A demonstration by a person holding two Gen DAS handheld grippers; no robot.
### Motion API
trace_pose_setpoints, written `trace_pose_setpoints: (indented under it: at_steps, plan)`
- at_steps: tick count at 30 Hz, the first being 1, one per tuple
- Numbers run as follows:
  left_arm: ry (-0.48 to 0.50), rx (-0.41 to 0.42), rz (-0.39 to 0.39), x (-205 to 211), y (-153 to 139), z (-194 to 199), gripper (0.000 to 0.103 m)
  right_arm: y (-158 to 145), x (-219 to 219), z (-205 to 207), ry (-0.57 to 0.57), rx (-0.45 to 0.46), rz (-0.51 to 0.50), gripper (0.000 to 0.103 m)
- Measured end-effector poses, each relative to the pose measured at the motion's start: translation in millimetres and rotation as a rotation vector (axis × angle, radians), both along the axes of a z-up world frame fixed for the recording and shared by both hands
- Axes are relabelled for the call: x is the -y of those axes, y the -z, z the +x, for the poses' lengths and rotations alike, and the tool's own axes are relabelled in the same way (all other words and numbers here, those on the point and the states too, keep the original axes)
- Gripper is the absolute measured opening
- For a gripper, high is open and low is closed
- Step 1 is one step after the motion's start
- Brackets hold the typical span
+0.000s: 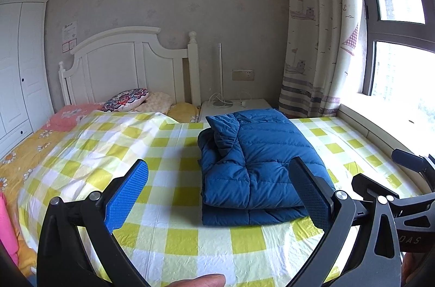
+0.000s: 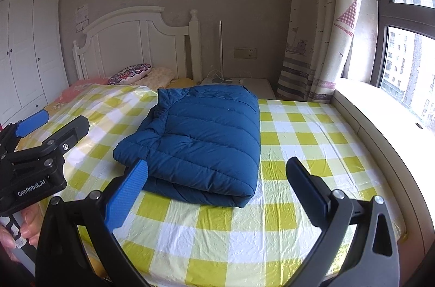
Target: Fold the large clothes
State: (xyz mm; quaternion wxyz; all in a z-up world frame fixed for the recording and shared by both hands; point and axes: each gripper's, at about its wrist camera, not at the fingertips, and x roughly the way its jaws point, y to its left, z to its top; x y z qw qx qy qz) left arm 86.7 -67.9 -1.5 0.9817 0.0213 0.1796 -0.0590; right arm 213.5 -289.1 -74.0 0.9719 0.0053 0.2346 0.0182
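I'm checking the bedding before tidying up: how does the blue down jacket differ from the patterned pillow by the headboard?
The blue down jacket is plain, quilted and folded flat mid-bed; the patterned pillow is multicoloured, smaller-looking, and propped at the head end. The jacket lies on the yellow checked sheet; the pillow lies beyond it. Both are soft and untouched.

- "GenRobot.AI" in white letters on the black body of the left gripper (image 2: pixel 51 124), seen in the right wrist view.
- "DAS", a cut-off piece of lettering, on the black body of the right gripper (image 1: pixel 380 178) in the left wrist view.
- Wall notice (image 1: pixel 69 29): print too small to read.
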Motion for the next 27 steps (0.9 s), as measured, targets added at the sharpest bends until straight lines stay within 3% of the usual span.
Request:
trace_pose_setpoints:
  at_steps: [27]
  plan:
    - [-0.049,-0.057,0.0,-13,9,1,0.099,1,-19,-3,-0.01,-0.003,-0.053,0.101]
